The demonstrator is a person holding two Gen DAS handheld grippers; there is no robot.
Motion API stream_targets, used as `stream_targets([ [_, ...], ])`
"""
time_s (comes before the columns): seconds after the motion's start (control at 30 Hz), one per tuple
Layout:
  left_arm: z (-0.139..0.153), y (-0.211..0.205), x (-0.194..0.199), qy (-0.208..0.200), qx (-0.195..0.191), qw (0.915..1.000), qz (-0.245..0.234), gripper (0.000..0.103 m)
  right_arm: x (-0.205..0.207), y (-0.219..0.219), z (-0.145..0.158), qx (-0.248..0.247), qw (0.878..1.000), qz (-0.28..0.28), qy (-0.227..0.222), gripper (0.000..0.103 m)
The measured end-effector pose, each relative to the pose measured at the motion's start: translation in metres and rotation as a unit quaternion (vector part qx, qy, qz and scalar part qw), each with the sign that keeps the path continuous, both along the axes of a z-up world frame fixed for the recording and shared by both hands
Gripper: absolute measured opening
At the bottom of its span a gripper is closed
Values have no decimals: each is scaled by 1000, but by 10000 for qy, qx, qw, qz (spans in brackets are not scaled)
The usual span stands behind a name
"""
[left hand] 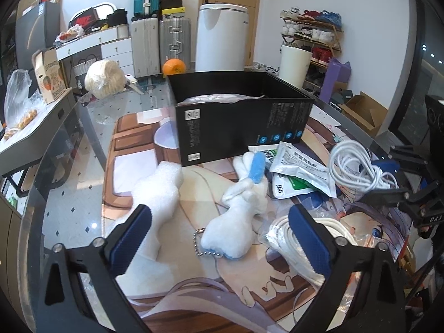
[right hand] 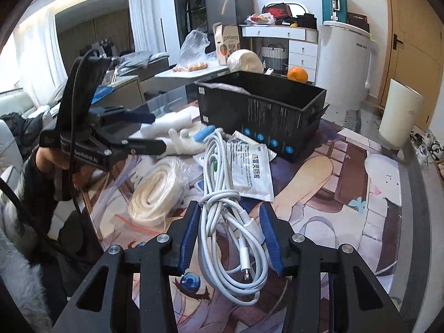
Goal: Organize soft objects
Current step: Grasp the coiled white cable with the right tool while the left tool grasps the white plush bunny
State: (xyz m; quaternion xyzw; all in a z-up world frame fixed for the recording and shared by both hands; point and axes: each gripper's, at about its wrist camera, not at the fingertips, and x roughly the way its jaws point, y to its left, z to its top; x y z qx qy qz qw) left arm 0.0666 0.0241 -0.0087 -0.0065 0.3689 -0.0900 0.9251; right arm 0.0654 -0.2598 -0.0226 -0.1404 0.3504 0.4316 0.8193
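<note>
Left gripper [left hand: 219,238] fingers spread over plush toy [left hand: 236,222]; right gripper [right hand: 231,236] fingers pinch cable bundle [right hand: 233,238] near black box [right hand: 263,111].

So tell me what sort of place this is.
Most likely a lived-in home, a living or storage room: suitcases by a white drawer unit, a loaded shoe rack, a sofa by curtains.

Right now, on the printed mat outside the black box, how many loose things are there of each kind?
Plush toy: 1
White foam piece: 1
Cable or cord bundles: 2
Printed foil packets: 2
Total: 6
</note>
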Motion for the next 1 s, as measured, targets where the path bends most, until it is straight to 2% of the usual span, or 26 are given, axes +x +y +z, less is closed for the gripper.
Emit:
stream_targets([
  [0.2, -3, -12, 10, 139, 116, 9993, -312, 67, 4, -1, 7, 114, 9999, -81, -25, 44],
  [0.27, -5, -14, 15, 262, 112, 9989, -383, 64, 6, -2, 8, 121, 9999, -97, -30, 44],
  [0.33, -8, -15, 19, 371, 112, 9983, -424, 51, 6, -1, 8, 130, 9999, -92, -38, 44],
  [0.4, -12, -15, 23, 517, 97, 9976, -446, 44, 7, 0, 8, 132, 9999, -85, -35, 44],
  [0.5, -12, -15, 22, 502, 92, 9977, -453, 38, 9, 0, 8, 128, 9999, -97, -32, 44],
  [0.53, -11, -15, 21, 475, 107, 9978, -440, 32, 9, 0, 8, 126, 9999, -105, -31, 44],
  [0.77, -3, -11, 11, 226, 10, 9990, -382, 32, 8, -2, 10, 164, 9997, -159, -55, 44],
  [1.0, 16, -4, -4, -193, -99, 9993, -302, 32, 8, -4, 19, 248, 9993, -229, -145, 44],
])
